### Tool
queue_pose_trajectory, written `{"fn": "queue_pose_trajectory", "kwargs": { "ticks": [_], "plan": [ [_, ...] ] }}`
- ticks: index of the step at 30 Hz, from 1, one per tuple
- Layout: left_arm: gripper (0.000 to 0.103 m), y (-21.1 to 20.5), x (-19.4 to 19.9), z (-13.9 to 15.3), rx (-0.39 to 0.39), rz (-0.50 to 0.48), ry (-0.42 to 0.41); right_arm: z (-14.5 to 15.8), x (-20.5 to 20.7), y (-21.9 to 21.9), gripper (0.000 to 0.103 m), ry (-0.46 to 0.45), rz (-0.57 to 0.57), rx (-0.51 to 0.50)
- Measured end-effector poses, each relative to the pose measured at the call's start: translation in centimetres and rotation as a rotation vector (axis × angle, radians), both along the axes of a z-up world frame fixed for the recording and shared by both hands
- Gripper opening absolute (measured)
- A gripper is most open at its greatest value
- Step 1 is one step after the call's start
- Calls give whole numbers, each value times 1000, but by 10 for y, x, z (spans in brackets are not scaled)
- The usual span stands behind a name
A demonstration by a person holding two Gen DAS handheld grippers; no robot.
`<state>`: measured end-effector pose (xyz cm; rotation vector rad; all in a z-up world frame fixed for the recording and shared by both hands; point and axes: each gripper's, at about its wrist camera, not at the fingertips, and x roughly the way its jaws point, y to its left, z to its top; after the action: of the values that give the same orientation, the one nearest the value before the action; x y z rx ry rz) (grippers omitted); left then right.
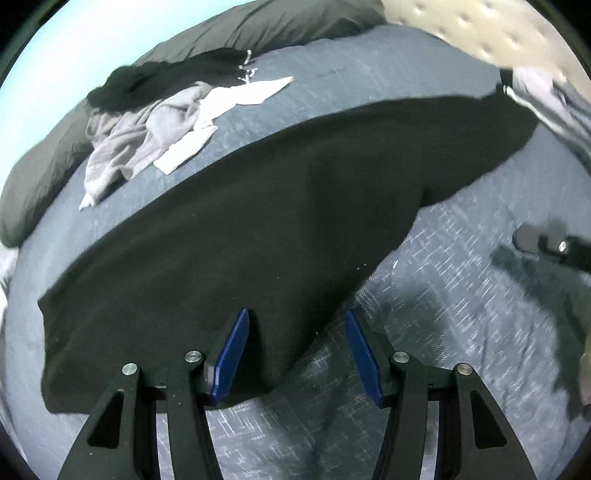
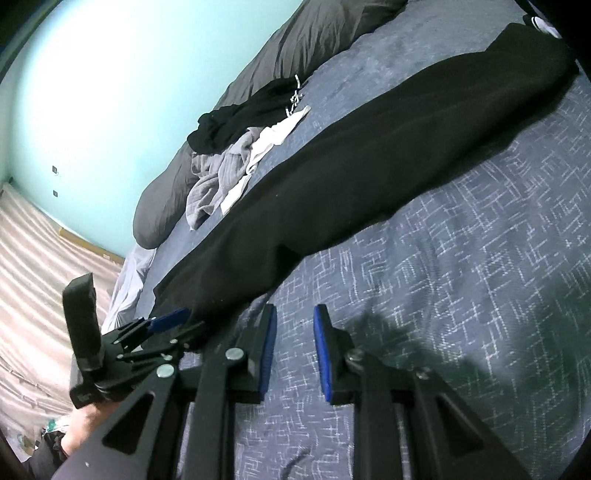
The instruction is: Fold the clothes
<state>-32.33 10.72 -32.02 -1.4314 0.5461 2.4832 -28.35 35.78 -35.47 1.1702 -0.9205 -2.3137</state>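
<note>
On the blue patterned bedspread (image 2: 461, 258) a long black garment (image 1: 258, 229) lies stretched out flat, running from the near left corner of the bed diagonally toward the far right, where its end reaches a striped grey-and-white cloth (image 1: 546, 99) below the tufted cream headboard (image 1: 480, 29). The left gripper (image 1: 295, 328) hangs just above the garment's near edge with its blue-padded fingers (image 1: 232, 354) spread wide; the left pad sits over the black cloth and the right pad over bare bedspread, and nothing is pinched between them. The right gripper (image 2: 294, 332) hovers over the bedspread just beside the garment's long near edge, its blue pads parted by a moderate gap and holding nothing. In the right wrist view the left gripper appears at the lower left, its blue tip against the garment's end, with the person's hand (image 2: 85, 417) gripping its handle. Beyond the garment, near the dark grey pillows (image 2: 325, 33), sits a loose heap of unfolded clothes: a crumpled grey piece (image 1: 122, 140), a white piece (image 1: 221, 107) partly under it, and a black item with a white drawstring (image 1: 177, 74) behind them. A pale turquoise wall (image 2: 110, 92) rises past the bed, and striped flooring (image 2: 33, 277) shows to the left
</note>
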Motion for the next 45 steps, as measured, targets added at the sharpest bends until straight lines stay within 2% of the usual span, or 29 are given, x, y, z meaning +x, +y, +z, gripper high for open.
{"fn": "queue_pose_trajectory", "kwargs": {
  "ticks": [2, 4, 5, 6, 9, 18, 21, 27, 30, 31, 33, 35, 40, 45],
  "plan": [
    [57, 1, -4, -2, -18, -11, 2, -1, 0, -1, 20, -1, 3, 4],
    [42, 1, -7, -2, -32, -20, 2, -1, -1, -1, 20, -3, 3, 6],
    [27, 1, -8, -2, -40, -27, 1, -2, -1, -1, 20, -3, 4, 6],
    [17, 1, -9, -1, -49, -33, 0, -2, -2, -2, 20, -4, 6, 7],
    [7, -5, -15, 5, -6, -28, -14, -3, -3, -4, 20, -7, 12, 11],
    [6, -35, -41, 33, 232, 51, -75, -6, -5, -7, 20, -14, 29, 21],
    [6, -39, -46, 41, 274, 63, -78, -7, -5, -7, 20, -17, 29, 22],
    [6, -43, -57, 49, 298, 69, -89, -9, -7, -11, 20, -16, 33, 29],
    [6, -46, -62, 50, 315, 73, -97, -10, -8, -10, 21, -14, 35, -9],
    [6, -47, -64, 50, 321, 75, -101, -10, -9, -10, 23, -13, 33, -17],
    [6, -50, -68, 52, 338, 82, -104, -7, -12, -11, 33, -11, 25, -14],
    [6, -51, -72, 51, 351, 82, -110, -5, -15, -12, 36, -15, 16, -19],
    [6, -54, -76, 48, 367, 73, -122, -1, -34, -20, 37, -23, -26, -9],
    [6, -61, -83, 49, 407, 77, -129, -12, -59, -37, 37, -91, -53, -33]
  ]
}}
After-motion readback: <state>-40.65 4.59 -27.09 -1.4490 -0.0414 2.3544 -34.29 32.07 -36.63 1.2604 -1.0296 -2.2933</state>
